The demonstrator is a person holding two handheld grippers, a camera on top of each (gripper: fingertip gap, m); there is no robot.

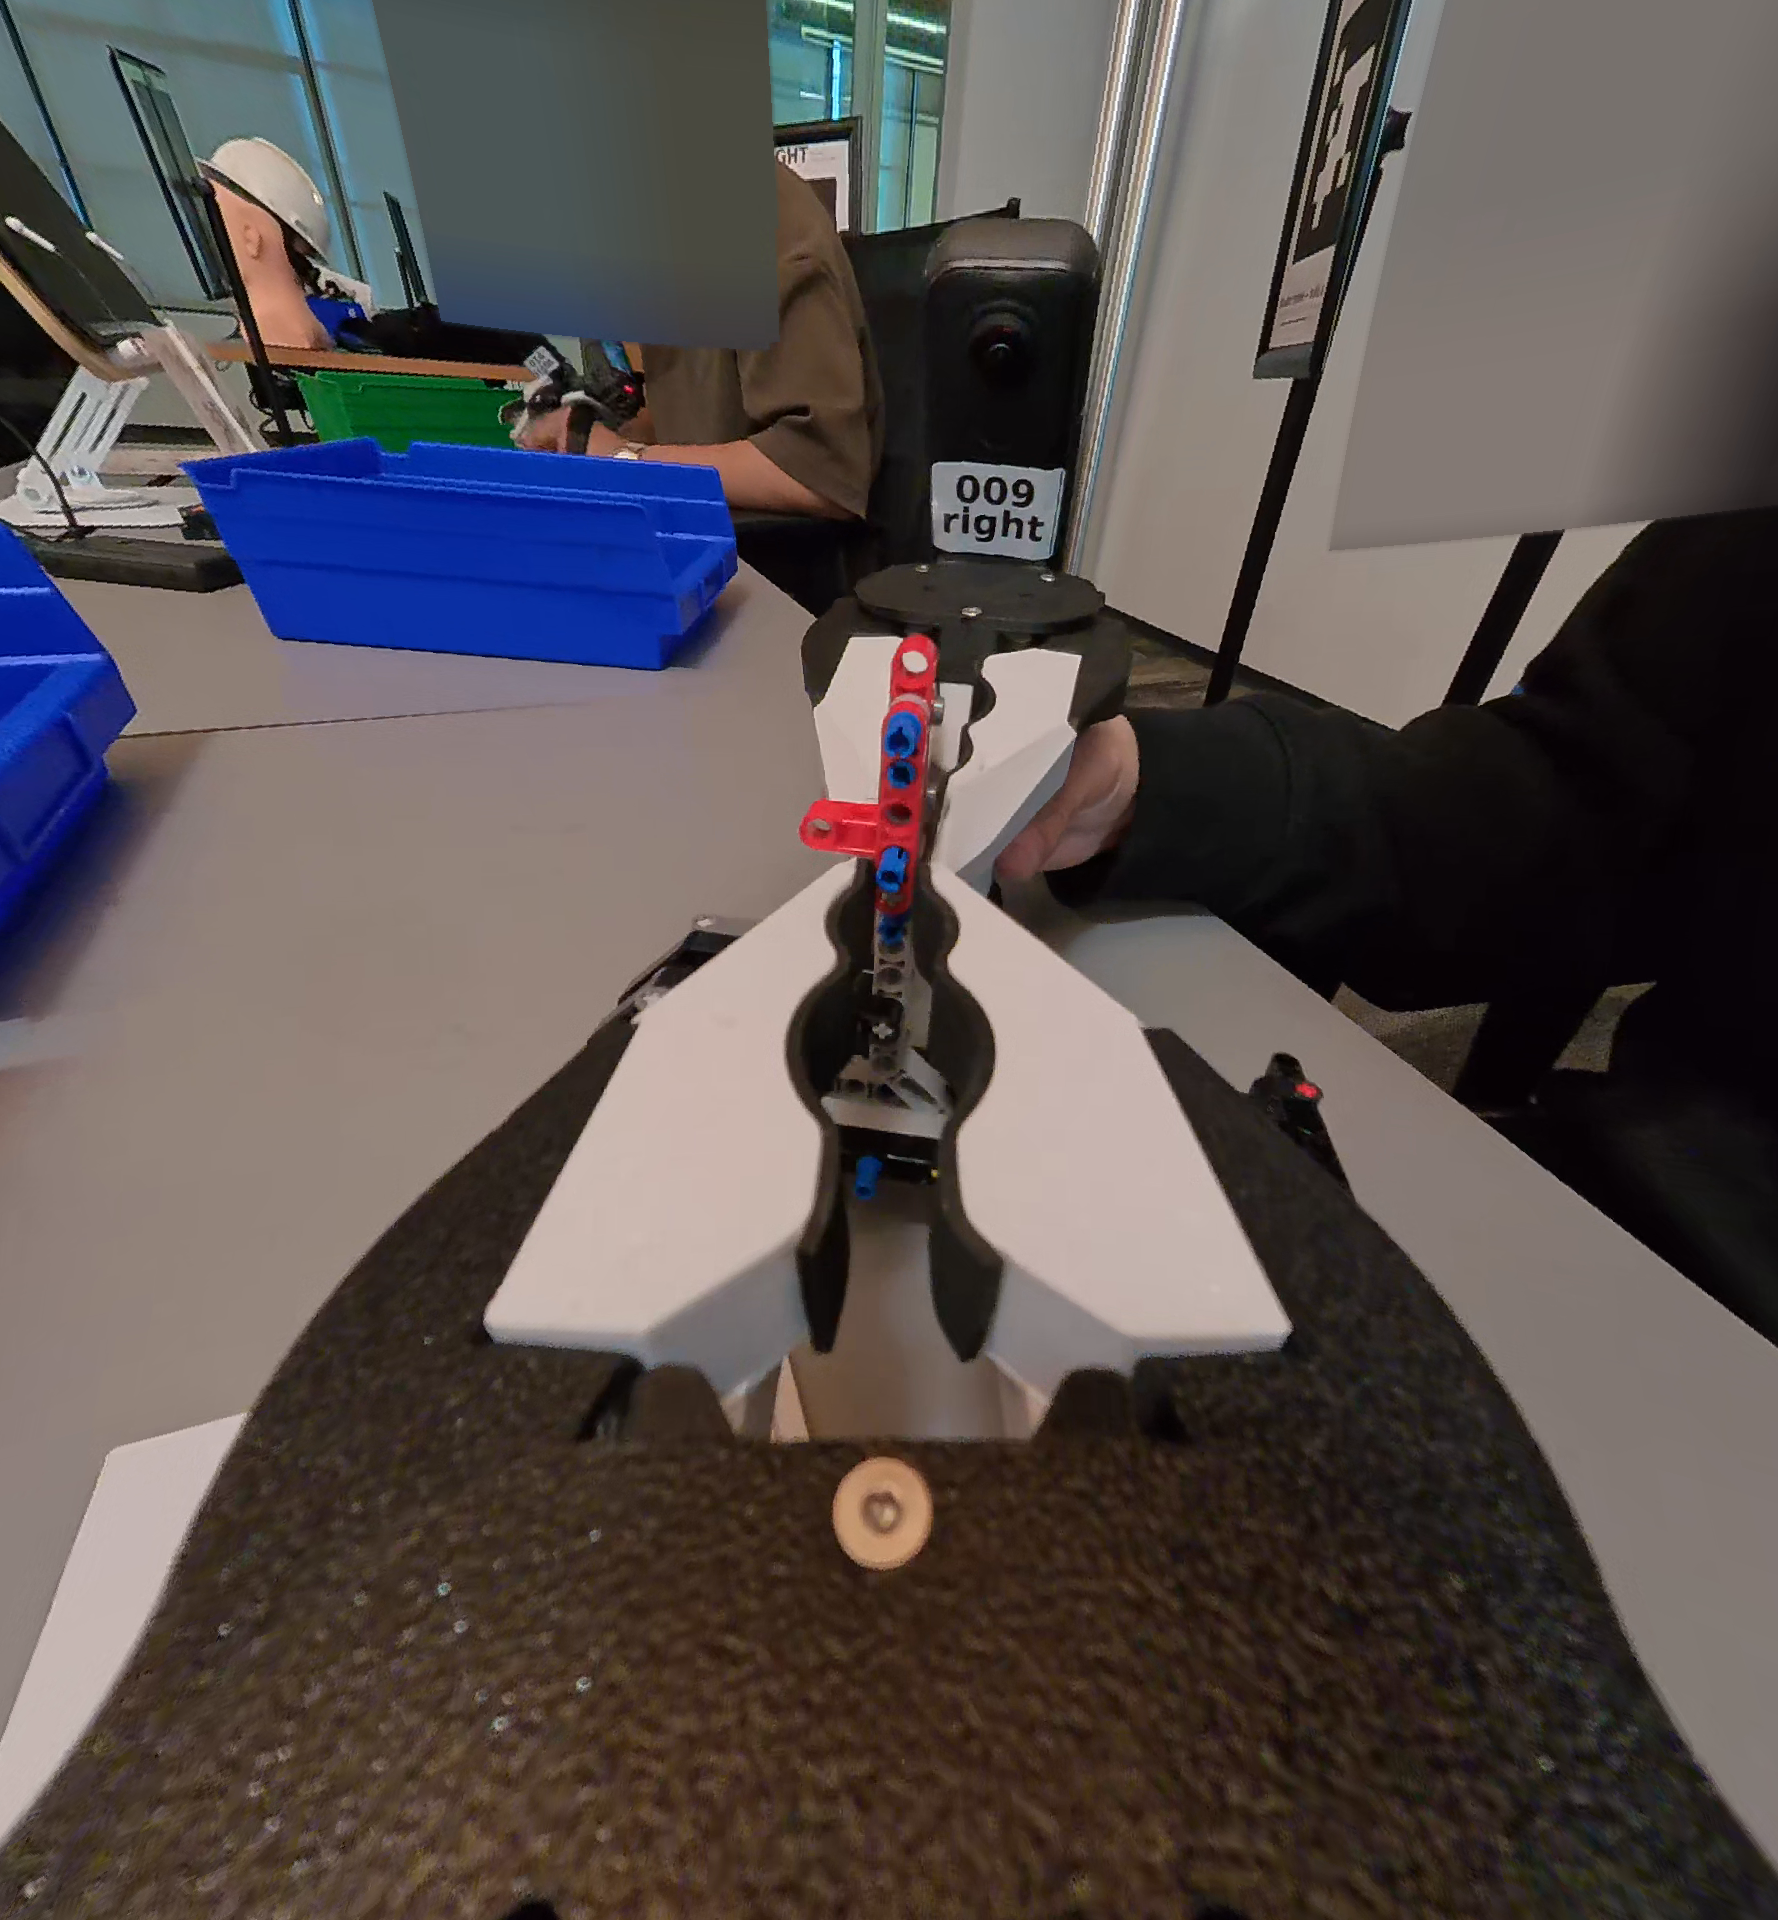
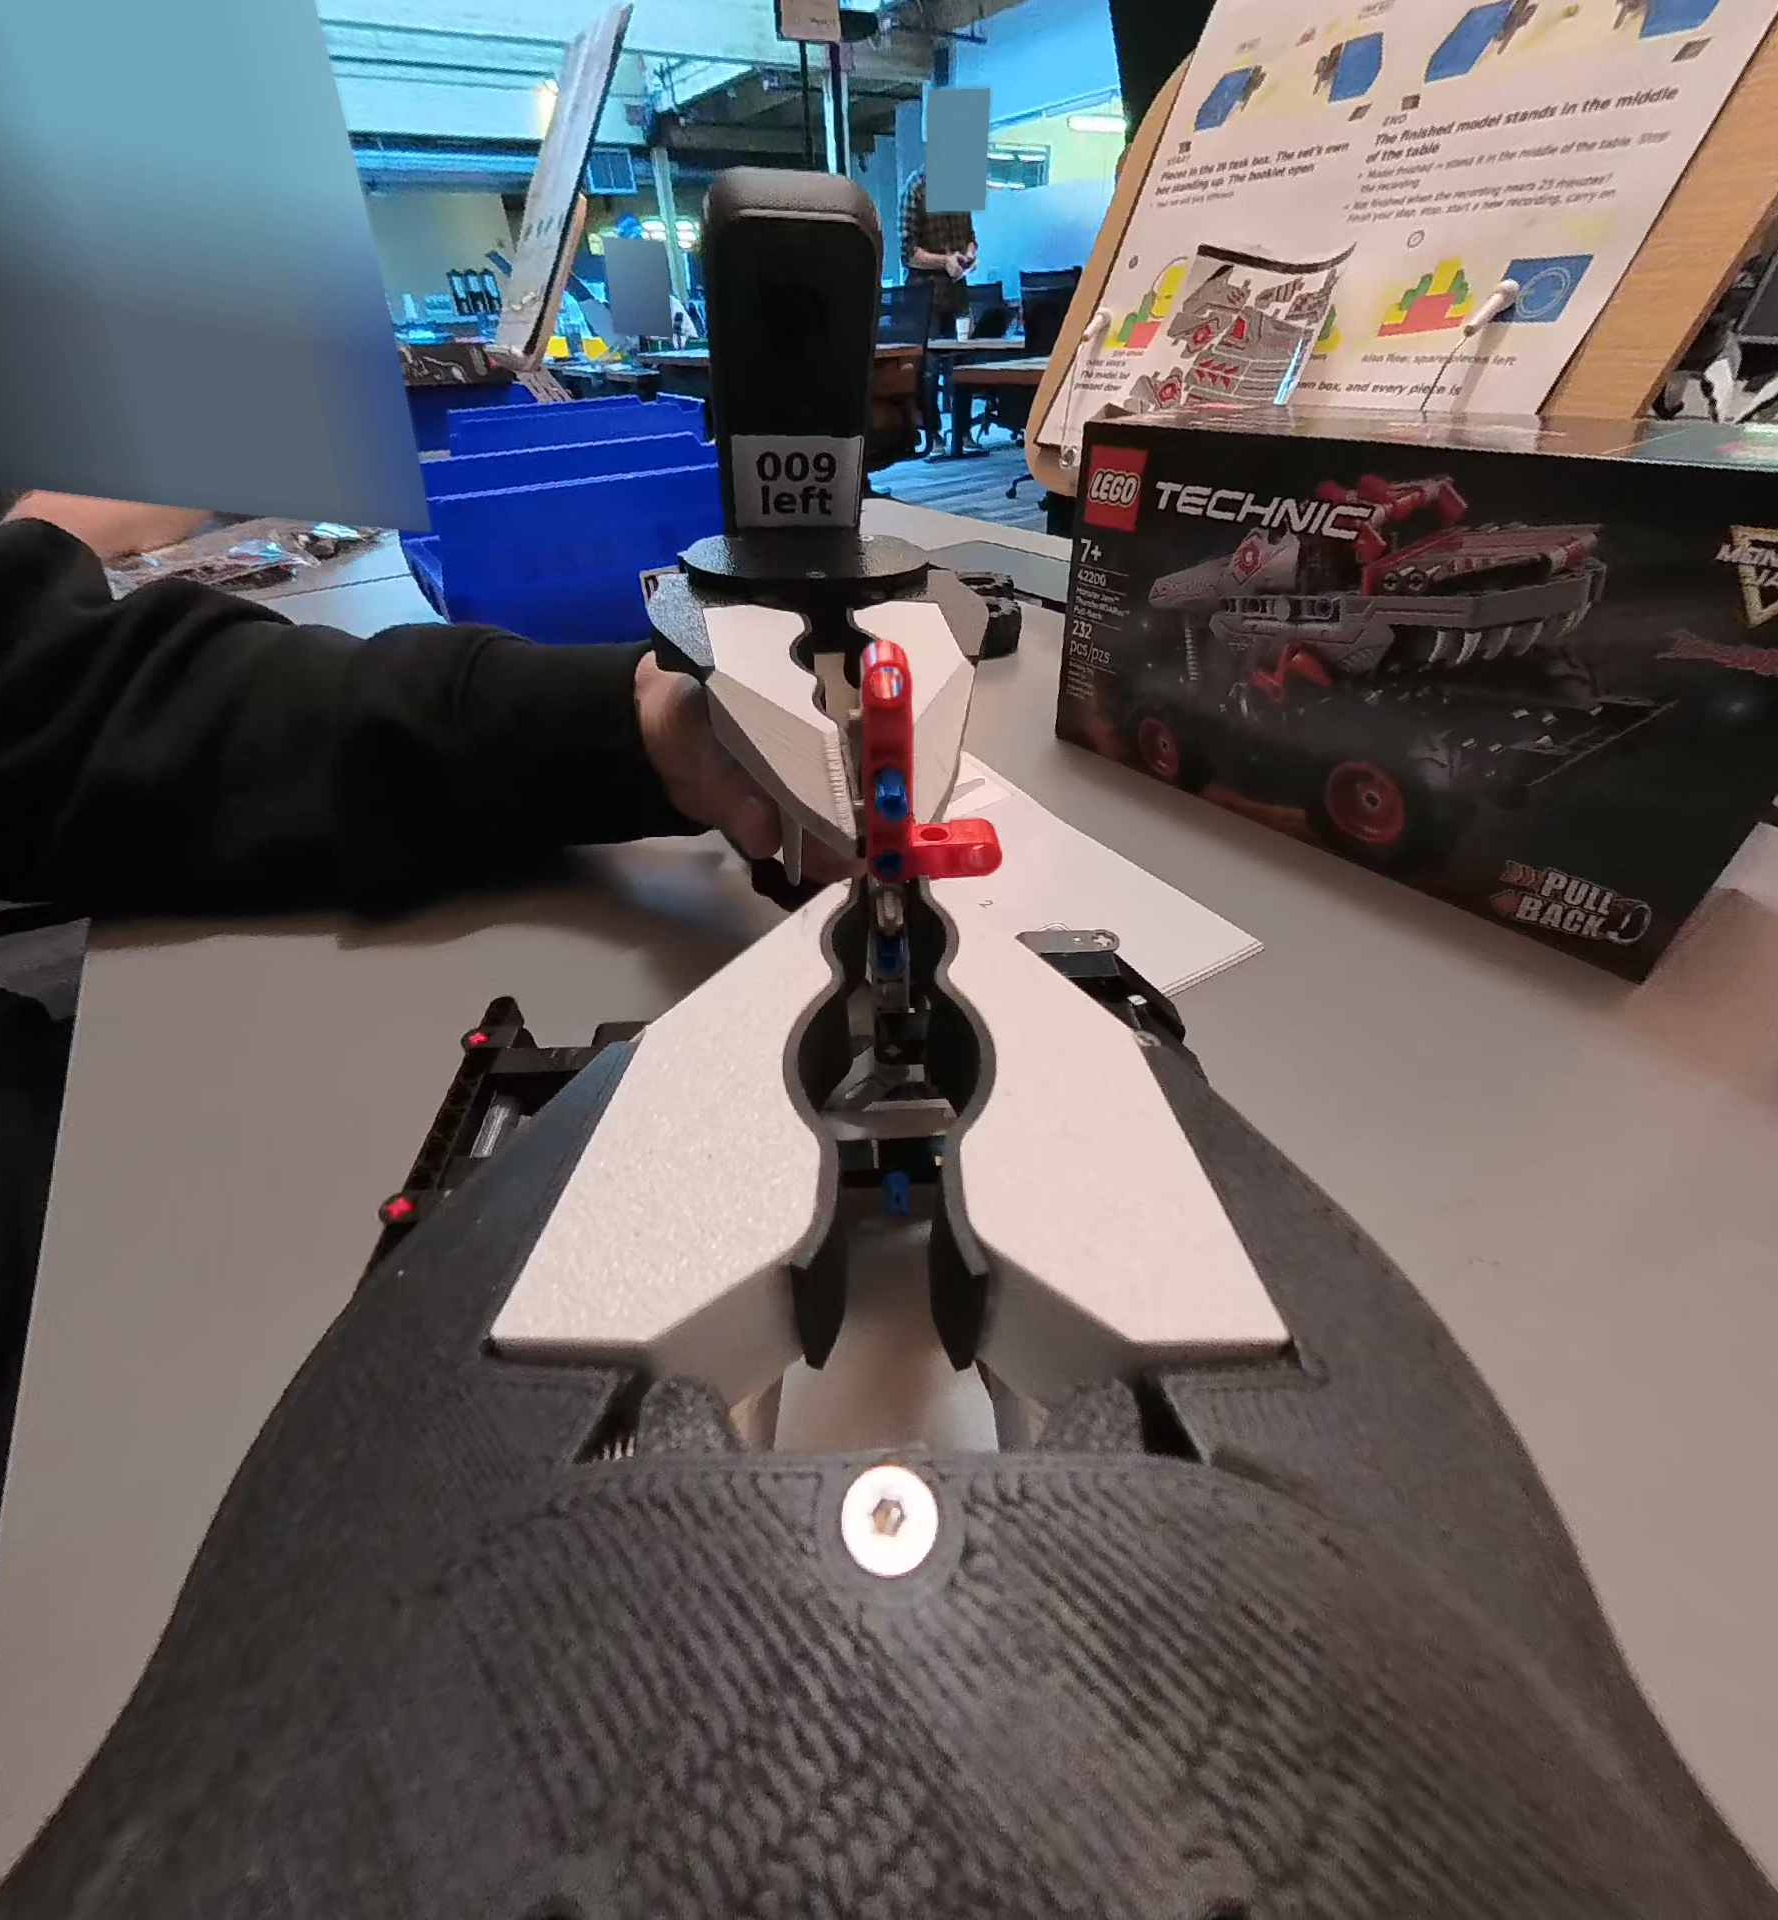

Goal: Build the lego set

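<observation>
A lego assembly [image 1: 897, 790] stands upright between my two grippers, which face each other. It has a red beam with blue pins and a short red side arm on top, and grey and black parts [image 1: 890, 1039] below. My left gripper [image 1: 890, 894] is shut on it at the fingertips. My right gripper [image 1: 942, 748] stands opposite, its white fingers on either side of the red beam. In the right wrist view the right gripper [image 2: 890, 894] is shut on the same assembly [image 2: 890, 790], with the left gripper [image 2: 843, 727] behind it.
Two blue bins [image 1: 469, 551] [image 1: 2, 727] stand at the left of the grey table [image 1: 345, 883]. The lego box [image 2: 1436, 675] and an instruction board [image 2: 1384, 208] stand at the right, a white booklet [image 2: 1103, 904] in front. A black chassis part [image 2: 469, 1101] lies under the right gripper. The tips of both grippers are at nearly the same place.
</observation>
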